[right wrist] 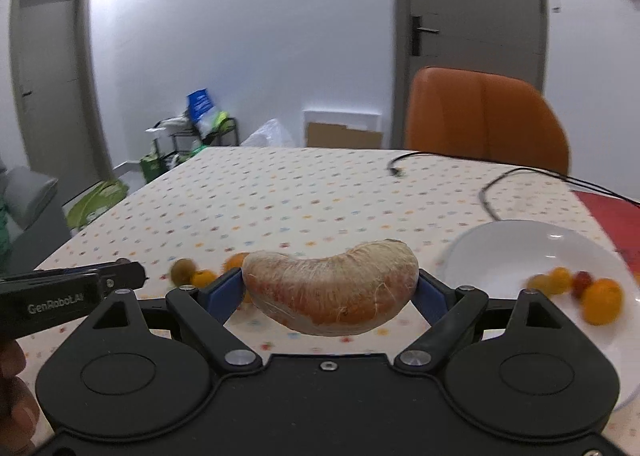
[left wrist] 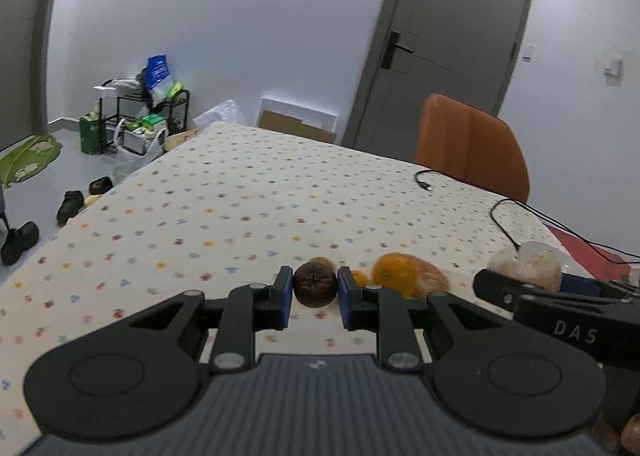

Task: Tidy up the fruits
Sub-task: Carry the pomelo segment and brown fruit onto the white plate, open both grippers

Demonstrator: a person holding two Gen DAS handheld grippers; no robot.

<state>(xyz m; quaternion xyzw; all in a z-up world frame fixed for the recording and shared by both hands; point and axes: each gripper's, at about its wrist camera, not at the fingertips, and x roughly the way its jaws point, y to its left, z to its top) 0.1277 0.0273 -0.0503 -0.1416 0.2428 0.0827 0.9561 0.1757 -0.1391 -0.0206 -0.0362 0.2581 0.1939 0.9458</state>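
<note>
A: Left wrist view shows the left gripper [left wrist: 315, 292] closed on a small brown fruit [left wrist: 315, 284]. The fruit is round, dark and wrinkled, with a star-like mark on its end. The two blue pads touch it on both sides, and it is above the tablecloth [left wrist: 224, 192], which is cream with small coloured flower dots.

B: And behind it?

A: An orange fruit [left wrist: 394, 274] with a smooth skin lies on the cloth just beside the right pad, and a smaller brownish fruit [left wrist: 322, 261] shows behind the held one. They are blurred.

B: What does the right wrist view give?

A: The right gripper [right wrist: 330, 288] is opened wide and clamps a pomelo segment [right wrist: 330, 288] by its two ends. The segment is curved like a crescent, pinkish orange inside, covered with a pale fibrous membrane. It is held above the cloth, clear of it.

B: Is there any container?

A: A white plate [right wrist: 504, 252], smooth and glossy, stands on the right. It holds several small round fruits [right wrist: 560, 281], yellow and red, and one bigger orange one [right wrist: 603, 301]. Other small fruits [right wrist: 185, 270] lie on the cloth to the left. A black cable [right wrist: 492, 192] rests on the table behind the plate, and an orange chair [right wrist: 486, 116] stands at the far edge.
</note>
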